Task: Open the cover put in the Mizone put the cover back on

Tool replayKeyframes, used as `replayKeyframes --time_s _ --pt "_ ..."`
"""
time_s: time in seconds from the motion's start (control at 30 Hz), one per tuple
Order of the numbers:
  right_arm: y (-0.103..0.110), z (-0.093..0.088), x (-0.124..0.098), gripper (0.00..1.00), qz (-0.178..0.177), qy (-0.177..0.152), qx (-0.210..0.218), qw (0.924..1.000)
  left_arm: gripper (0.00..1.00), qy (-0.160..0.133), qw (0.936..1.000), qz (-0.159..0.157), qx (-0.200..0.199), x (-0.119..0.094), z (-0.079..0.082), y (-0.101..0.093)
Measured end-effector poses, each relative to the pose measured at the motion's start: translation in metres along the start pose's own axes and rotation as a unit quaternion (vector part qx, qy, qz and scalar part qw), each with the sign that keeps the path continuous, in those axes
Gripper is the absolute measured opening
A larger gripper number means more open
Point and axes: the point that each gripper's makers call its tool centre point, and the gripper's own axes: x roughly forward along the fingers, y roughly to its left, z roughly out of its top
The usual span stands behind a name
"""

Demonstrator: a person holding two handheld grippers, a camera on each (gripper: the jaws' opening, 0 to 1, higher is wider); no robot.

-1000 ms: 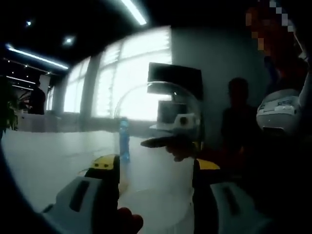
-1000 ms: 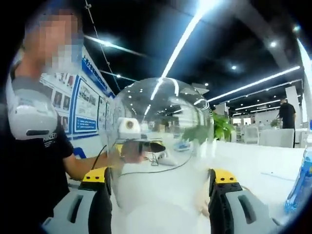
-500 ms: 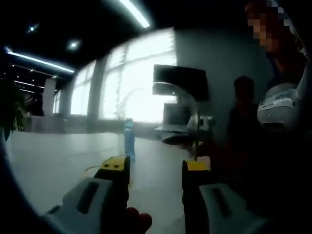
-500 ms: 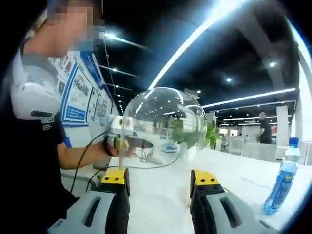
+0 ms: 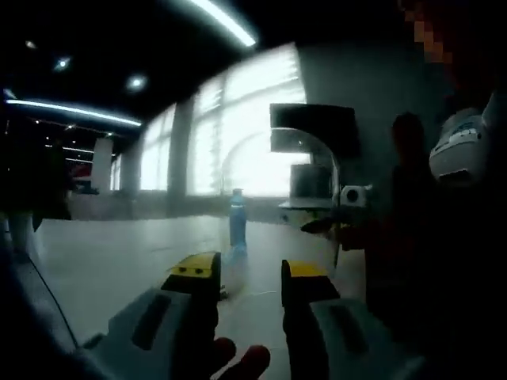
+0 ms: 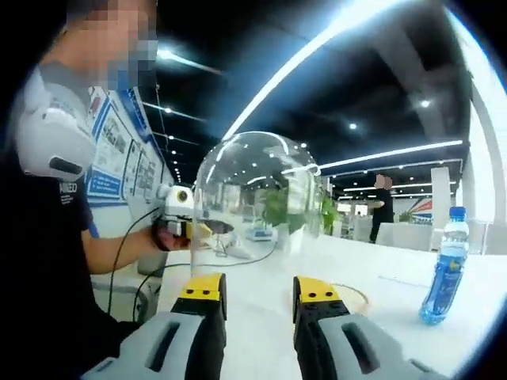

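The left tool (image 6: pixel 184 229) pinches the clear dome cover (image 6: pixel 257 198) aloft; the right tool (image 6: pixel 257 297), nearly pressed together and empty, has the upright Mizone bottle (image 6: pixel 442 265) at two o'clock.

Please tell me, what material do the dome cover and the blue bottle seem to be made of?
The dome cover looks like clear glossy plastic, perhaps glass: the room shows through it and ceiling lights reflect on its curve. The bottle looks like thin clear plastic holding blue liquid, with a blue cap; light passes through its body.
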Motion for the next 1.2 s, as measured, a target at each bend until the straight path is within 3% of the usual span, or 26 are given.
replayKeyframes --time_s 0.23,0.33,0.4,0.73,0.9,1.2 --pt "-0.012 -0.011 -0.008 0.24 -0.029 0.01 0.016 0.9994 0.22 -0.021 0.9992 0.033 -0.01 -0.017 -0.005 0.018" --pt "-0.017 -0.018 -0.014 0.22 -0.049 0.018 0.015 0.9985 0.2 -0.019 0.9986 0.049 -0.01 -0.022 -0.013 0.024" --pt "-0.019 -0.022 -0.017 0.21 -0.057 0.019 0.017 0.998 0.18 -0.002 0.9975 0.071 -0.004 -0.025 -0.026 0.032" --pt "-0.032 -0.041 -0.024 0.19 -0.104 0.021 0.044 0.9933 0.18 0.017 0.9971 0.074 -0.001 -0.015 -0.058 0.036" --pt "-0.041 -0.057 -0.031 0.19 -0.141 0.063 0.007 0.988 0.17 0.018 0.9966 0.08 -0.007 -0.011 -0.059 0.044" --pt "-0.043 -0.065 -0.037 0.19 -0.167 0.055 0.025 0.9842 0.17 0.033 0.9958 0.083 -0.016 -0.01 -0.068 0.048"
